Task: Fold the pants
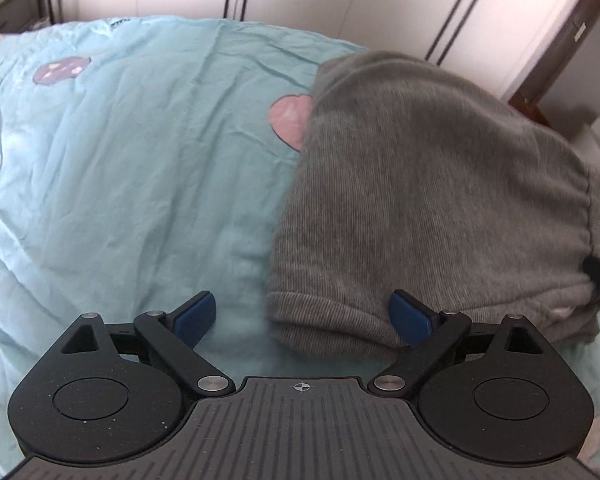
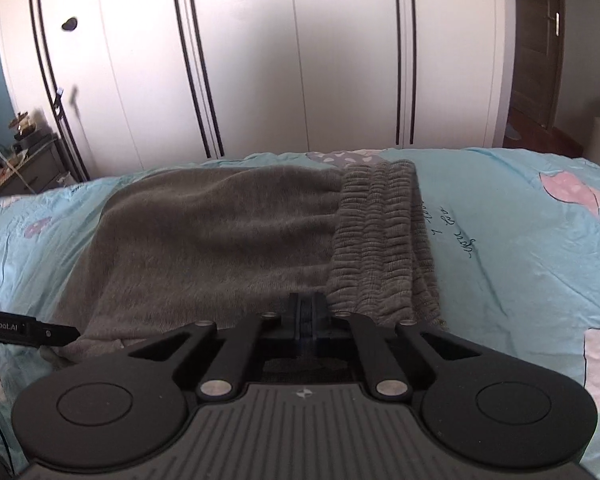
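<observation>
Grey pants (image 2: 220,232) lie on bed sheet (image 1: 120,160), already folded into compact stack, ribbed waistband (image 2: 380,240) on top; prob. one more fold or tidy-up left. Your left hand-held gripper (image 1: 302,316) spread wide at near edge, holding nothing. Right hand-held gripper (image 2: 307,312) pressed together; fabric pinch? can't tell. Leg ends hidden

Grey knit pants (image 2: 204,236), folded, flat on bed, ribbed waistband (image 2: 376,240) rt side.
</observation>
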The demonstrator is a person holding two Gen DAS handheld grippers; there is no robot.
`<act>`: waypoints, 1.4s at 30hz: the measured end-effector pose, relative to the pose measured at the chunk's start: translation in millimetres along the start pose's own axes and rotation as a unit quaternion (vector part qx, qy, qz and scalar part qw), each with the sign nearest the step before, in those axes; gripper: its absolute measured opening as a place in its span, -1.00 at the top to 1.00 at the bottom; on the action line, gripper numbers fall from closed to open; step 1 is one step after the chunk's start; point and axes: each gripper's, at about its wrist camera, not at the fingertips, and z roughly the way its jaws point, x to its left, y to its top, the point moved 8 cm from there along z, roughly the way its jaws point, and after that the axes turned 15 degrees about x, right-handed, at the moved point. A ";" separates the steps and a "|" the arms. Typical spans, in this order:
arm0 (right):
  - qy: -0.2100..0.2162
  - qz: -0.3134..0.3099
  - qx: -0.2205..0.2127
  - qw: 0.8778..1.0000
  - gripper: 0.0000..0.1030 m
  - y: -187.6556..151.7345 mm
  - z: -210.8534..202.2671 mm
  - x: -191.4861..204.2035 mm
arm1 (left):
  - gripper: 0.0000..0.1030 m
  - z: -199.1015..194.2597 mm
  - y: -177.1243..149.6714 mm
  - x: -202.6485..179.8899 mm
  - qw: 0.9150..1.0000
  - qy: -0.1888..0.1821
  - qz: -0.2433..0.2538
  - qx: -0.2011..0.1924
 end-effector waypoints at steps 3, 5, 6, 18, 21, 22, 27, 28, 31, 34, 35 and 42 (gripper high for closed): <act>-0.031 -0.047 0.009 0.998 0.92 -4.2 4.3 4.0 | -0.91 0.2 -4.9 -2.2 1.000 0.026 0.013 0.010; -0.048 -0.063 0.014 0.997 0.92 -2.9 7.1 9.5 | -0.90 -4.0 -12.8 2.1 0.997 0.070 0.011 0.017; -0.060 -0.067 0.012 0.996 0.92 -2.0 0.8 12.2 | -0.89 -7.3 -18.5 4.0 0.995 0.093 0.007 0.019; -0.039 0.071 0.081 0.993 -0.89 -98.4 -46.2 11.6 | -0.95 -50.9 -104.6 -54.5 0.996 0.034 0.063 -0.048; -0.038 0.065 0.099 0.992 -0.90 -120.9 -48.0 23.5 | -0.95 -45.4 -110.9 -65.5 0.994 0.064 0.090 -0.019; -0.035 0.062 0.098 0.993 -0.90 -122.5 -49.9 26.7 | -0.95 -43.5 -111.4 -65.5 0.992 0.081 0.094 -0.013; -0.100 0.042 0.036 0.993 -0.90 -105.5 -72.4 39.3 | -0.95 -46.5 -114.7 -60.9 0.994 0.080 0.072 0.000; -0.112 0.034 0.031 0.993 -0.90 -103.7 -74.8 42.4 | -0.95 -49.1 -114.2 -57.9 0.995 0.082 0.062 -0.010; -0.136 0.002 0.060 0.989 -0.90 -101.0 -66.9 48.7 | -0.95 -54.6 -115.2 -54.5 0.995 0.091 0.042 -0.026; -0.139 -0.018 0.095 0.986 -0.90 -102.1 -61.0 55.2 | -0.95 -53.0 -114.1 -55.9 0.994 0.093 0.047 -0.018; -0.142 -0.020 0.092 0.985 -0.90 -101.8 -61.8 56.6 | -0.95 -53.0 -113.2 -56.8 0.994 0.093 0.050 -0.019; -0.128 -0.003 0.097 0.987 -0.90 -102.9 -58.0 56.5 | -0.95 -44.7 -111.2 -62.5 0.992 0.107 0.059 -0.011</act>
